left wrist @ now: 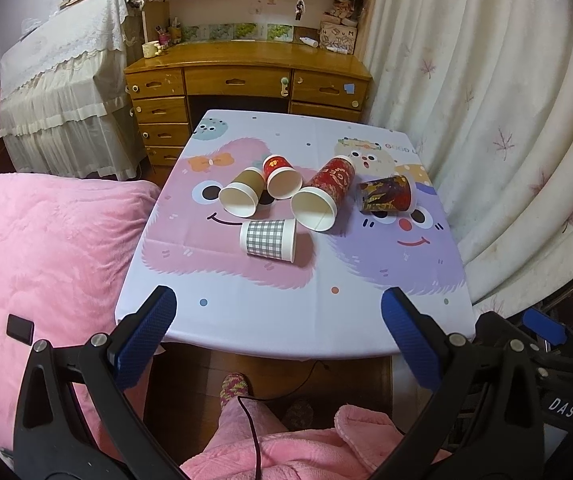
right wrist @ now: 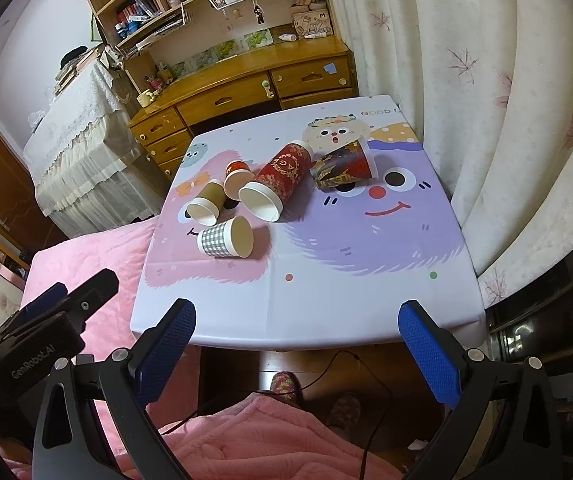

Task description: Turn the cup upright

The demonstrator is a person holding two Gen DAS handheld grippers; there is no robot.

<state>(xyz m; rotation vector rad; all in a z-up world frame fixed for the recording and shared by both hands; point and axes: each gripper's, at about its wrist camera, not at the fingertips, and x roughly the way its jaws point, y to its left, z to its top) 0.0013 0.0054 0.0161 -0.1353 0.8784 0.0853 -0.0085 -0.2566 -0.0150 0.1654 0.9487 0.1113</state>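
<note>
Both grippers, left (left wrist: 278, 320) & right (right wrist: 296, 332), hang off the counter's (left wrist: 246, 328) near edge, jaws released, nothing held. Nearest is the gingham cup (left wrist: 268, 237), on its side mid-counter, thin paper w/ a rolled rim; four more toppled cups lie just beyond. Risk: a hard pinch could crush it, or a nudge roll it into those neighbours.

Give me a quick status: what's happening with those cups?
Left gripper and right gripper open, empty, short of the table. Five paper cups on their sides, gingham cup nearest. Nothing blocking.
</note>
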